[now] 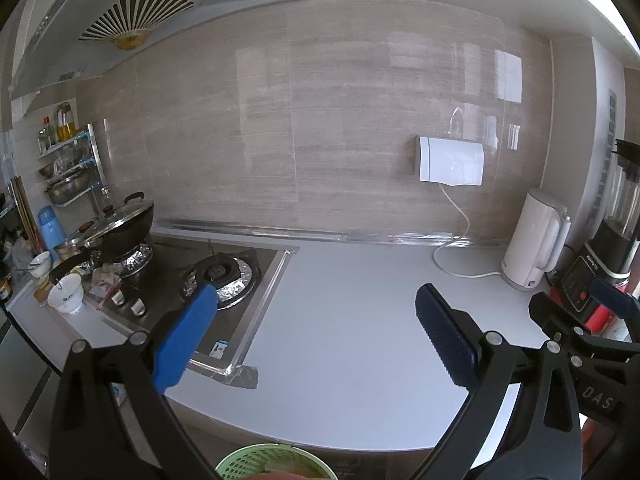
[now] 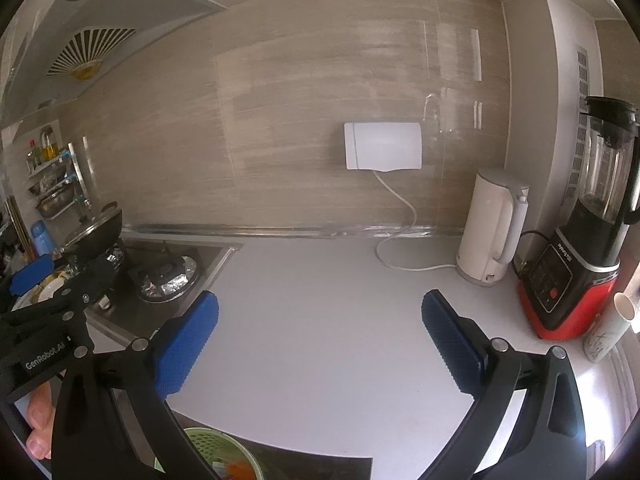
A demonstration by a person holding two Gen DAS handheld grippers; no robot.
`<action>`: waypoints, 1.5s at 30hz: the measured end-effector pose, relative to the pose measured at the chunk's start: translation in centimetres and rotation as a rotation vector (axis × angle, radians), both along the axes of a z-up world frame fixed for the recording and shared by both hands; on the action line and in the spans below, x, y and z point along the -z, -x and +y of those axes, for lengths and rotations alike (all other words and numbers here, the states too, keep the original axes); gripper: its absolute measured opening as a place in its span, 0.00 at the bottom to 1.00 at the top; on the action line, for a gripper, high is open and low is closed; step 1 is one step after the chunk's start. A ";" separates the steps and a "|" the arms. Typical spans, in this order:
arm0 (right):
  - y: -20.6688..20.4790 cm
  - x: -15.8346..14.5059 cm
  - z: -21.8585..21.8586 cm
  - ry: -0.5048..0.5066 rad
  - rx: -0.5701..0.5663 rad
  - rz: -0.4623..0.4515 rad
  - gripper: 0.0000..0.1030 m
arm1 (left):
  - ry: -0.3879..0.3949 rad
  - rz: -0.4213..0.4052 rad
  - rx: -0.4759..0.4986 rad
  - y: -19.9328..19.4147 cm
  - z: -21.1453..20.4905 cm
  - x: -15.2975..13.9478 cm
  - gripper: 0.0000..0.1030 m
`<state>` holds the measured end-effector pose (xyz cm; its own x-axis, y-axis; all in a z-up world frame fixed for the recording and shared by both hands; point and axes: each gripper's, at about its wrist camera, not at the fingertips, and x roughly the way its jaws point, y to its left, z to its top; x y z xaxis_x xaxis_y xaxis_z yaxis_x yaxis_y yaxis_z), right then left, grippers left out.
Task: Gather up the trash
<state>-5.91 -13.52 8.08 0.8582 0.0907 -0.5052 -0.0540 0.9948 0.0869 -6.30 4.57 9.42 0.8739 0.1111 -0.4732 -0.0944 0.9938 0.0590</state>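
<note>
My left gripper [image 1: 316,312] is open and empty above the white counter [image 1: 340,300], next to the gas stove. My right gripper [image 2: 320,320] is open and empty over the same counter [image 2: 320,300]. A green perforated bin [image 1: 276,462] sits below the counter's front edge; in the right wrist view the bin [image 2: 208,448] holds some orange and pale scraps. A white paper cup [image 2: 610,330] stands at the counter's right end beside the blender. The right gripper shows at the right edge of the left wrist view [image 1: 576,312], and the left gripper at the left edge of the right wrist view [image 2: 60,280].
A gas stove [image 1: 224,276] with foil-lined burners and a lidded black wok [image 1: 120,228] lies to the left, with bowls [image 1: 66,294] and clutter beyond. A white kettle [image 2: 494,226], its cord, and a red-and-black blender [image 2: 588,236] stand at the back right. A white socket box [image 2: 382,146] is on the wall.
</note>
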 end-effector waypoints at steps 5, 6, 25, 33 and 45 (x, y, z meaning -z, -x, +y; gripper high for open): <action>-0.1 0.0 0.5 0.009 -0.002 0.008 0.98 | 0.006 0.006 -0.004 -0.1 0.2 -0.1 0.92; -0.1 0.1 0.5 0.010 -0.003 0.008 0.98 | 0.007 0.008 -0.005 -0.1 0.2 -0.1 0.92; -0.2 0.6 1.7 -0.038 -0.097 0.030 0.98 | 0.000 -0.009 -0.087 0.2 1.7 -0.5 0.93; -0.1 0.7 2.1 -0.043 -0.118 0.030 0.98 | 0.007 -0.004 -0.100 0.2 2.1 -0.4 0.93; -0.1 0.7 2.0 -0.046 -0.117 0.028 0.98 | 0.001 -0.007 -0.102 0.2 2.1 -0.3 0.93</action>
<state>-5.79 -11.50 7.42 0.8259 0.2132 -0.5219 -0.1666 0.9767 0.1354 -6.53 6.64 9.75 0.8613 0.1992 -0.4674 -0.1953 0.9791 0.0572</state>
